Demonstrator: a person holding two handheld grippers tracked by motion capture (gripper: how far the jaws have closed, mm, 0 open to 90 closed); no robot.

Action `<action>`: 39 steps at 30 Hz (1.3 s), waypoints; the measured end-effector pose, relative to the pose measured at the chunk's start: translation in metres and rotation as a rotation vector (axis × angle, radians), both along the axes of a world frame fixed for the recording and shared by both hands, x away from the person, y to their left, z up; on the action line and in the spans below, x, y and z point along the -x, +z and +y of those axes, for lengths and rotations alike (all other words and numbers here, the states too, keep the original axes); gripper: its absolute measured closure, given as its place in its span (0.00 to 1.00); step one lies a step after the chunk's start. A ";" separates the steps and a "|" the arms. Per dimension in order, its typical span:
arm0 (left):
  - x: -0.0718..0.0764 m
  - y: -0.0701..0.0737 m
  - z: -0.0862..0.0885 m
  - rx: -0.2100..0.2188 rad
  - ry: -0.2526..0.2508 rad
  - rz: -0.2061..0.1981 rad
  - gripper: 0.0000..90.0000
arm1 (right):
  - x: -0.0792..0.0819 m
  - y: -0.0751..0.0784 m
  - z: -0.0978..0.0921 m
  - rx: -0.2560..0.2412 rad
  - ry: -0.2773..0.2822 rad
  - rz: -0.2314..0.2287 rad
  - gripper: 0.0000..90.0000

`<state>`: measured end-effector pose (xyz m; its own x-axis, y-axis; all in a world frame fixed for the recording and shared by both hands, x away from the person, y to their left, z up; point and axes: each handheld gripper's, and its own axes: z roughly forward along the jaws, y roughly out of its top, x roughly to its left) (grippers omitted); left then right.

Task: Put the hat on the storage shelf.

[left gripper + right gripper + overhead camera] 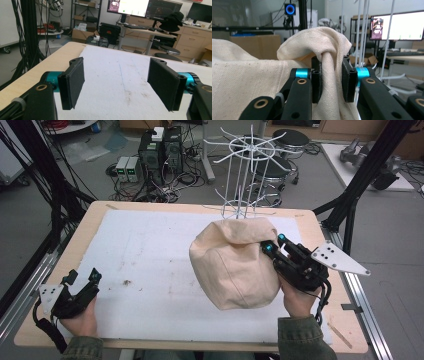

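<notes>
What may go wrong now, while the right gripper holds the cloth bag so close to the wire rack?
1. The right gripper pinches just a bunched fold of the cloth bag, so the fabric might slip out under the bag's weight.
2. The wire rack stands right behind the bag; loose cloth may catch on its prongs or push the rack.
3. The left gripper rests open at the table edge, apart from the bag, so it gives no support.

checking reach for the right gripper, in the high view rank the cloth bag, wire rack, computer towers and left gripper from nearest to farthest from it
1. cloth bag: pinched in the right gripper fingers.
2. wire rack: just behind the bag at the table's far edge.
3. computer towers: on the floor beyond the table, and left gripper, near left corner: too close to call.
</notes>
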<state>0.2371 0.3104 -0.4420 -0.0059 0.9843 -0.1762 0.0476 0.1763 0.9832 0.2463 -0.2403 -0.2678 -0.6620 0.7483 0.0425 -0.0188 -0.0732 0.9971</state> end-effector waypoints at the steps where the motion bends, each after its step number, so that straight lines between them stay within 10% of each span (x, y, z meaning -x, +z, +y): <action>1: 0.000 0.000 0.000 0.000 0.000 0.000 0.33 | -0.001 0.002 0.000 -0.006 -0.002 -0.008 0.83; 39: 0.000 0.000 -0.004 -0.012 -0.019 -0.004 0.33 | -0.008 0.075 0.019 -0.053 -0.034 -0.213 0.83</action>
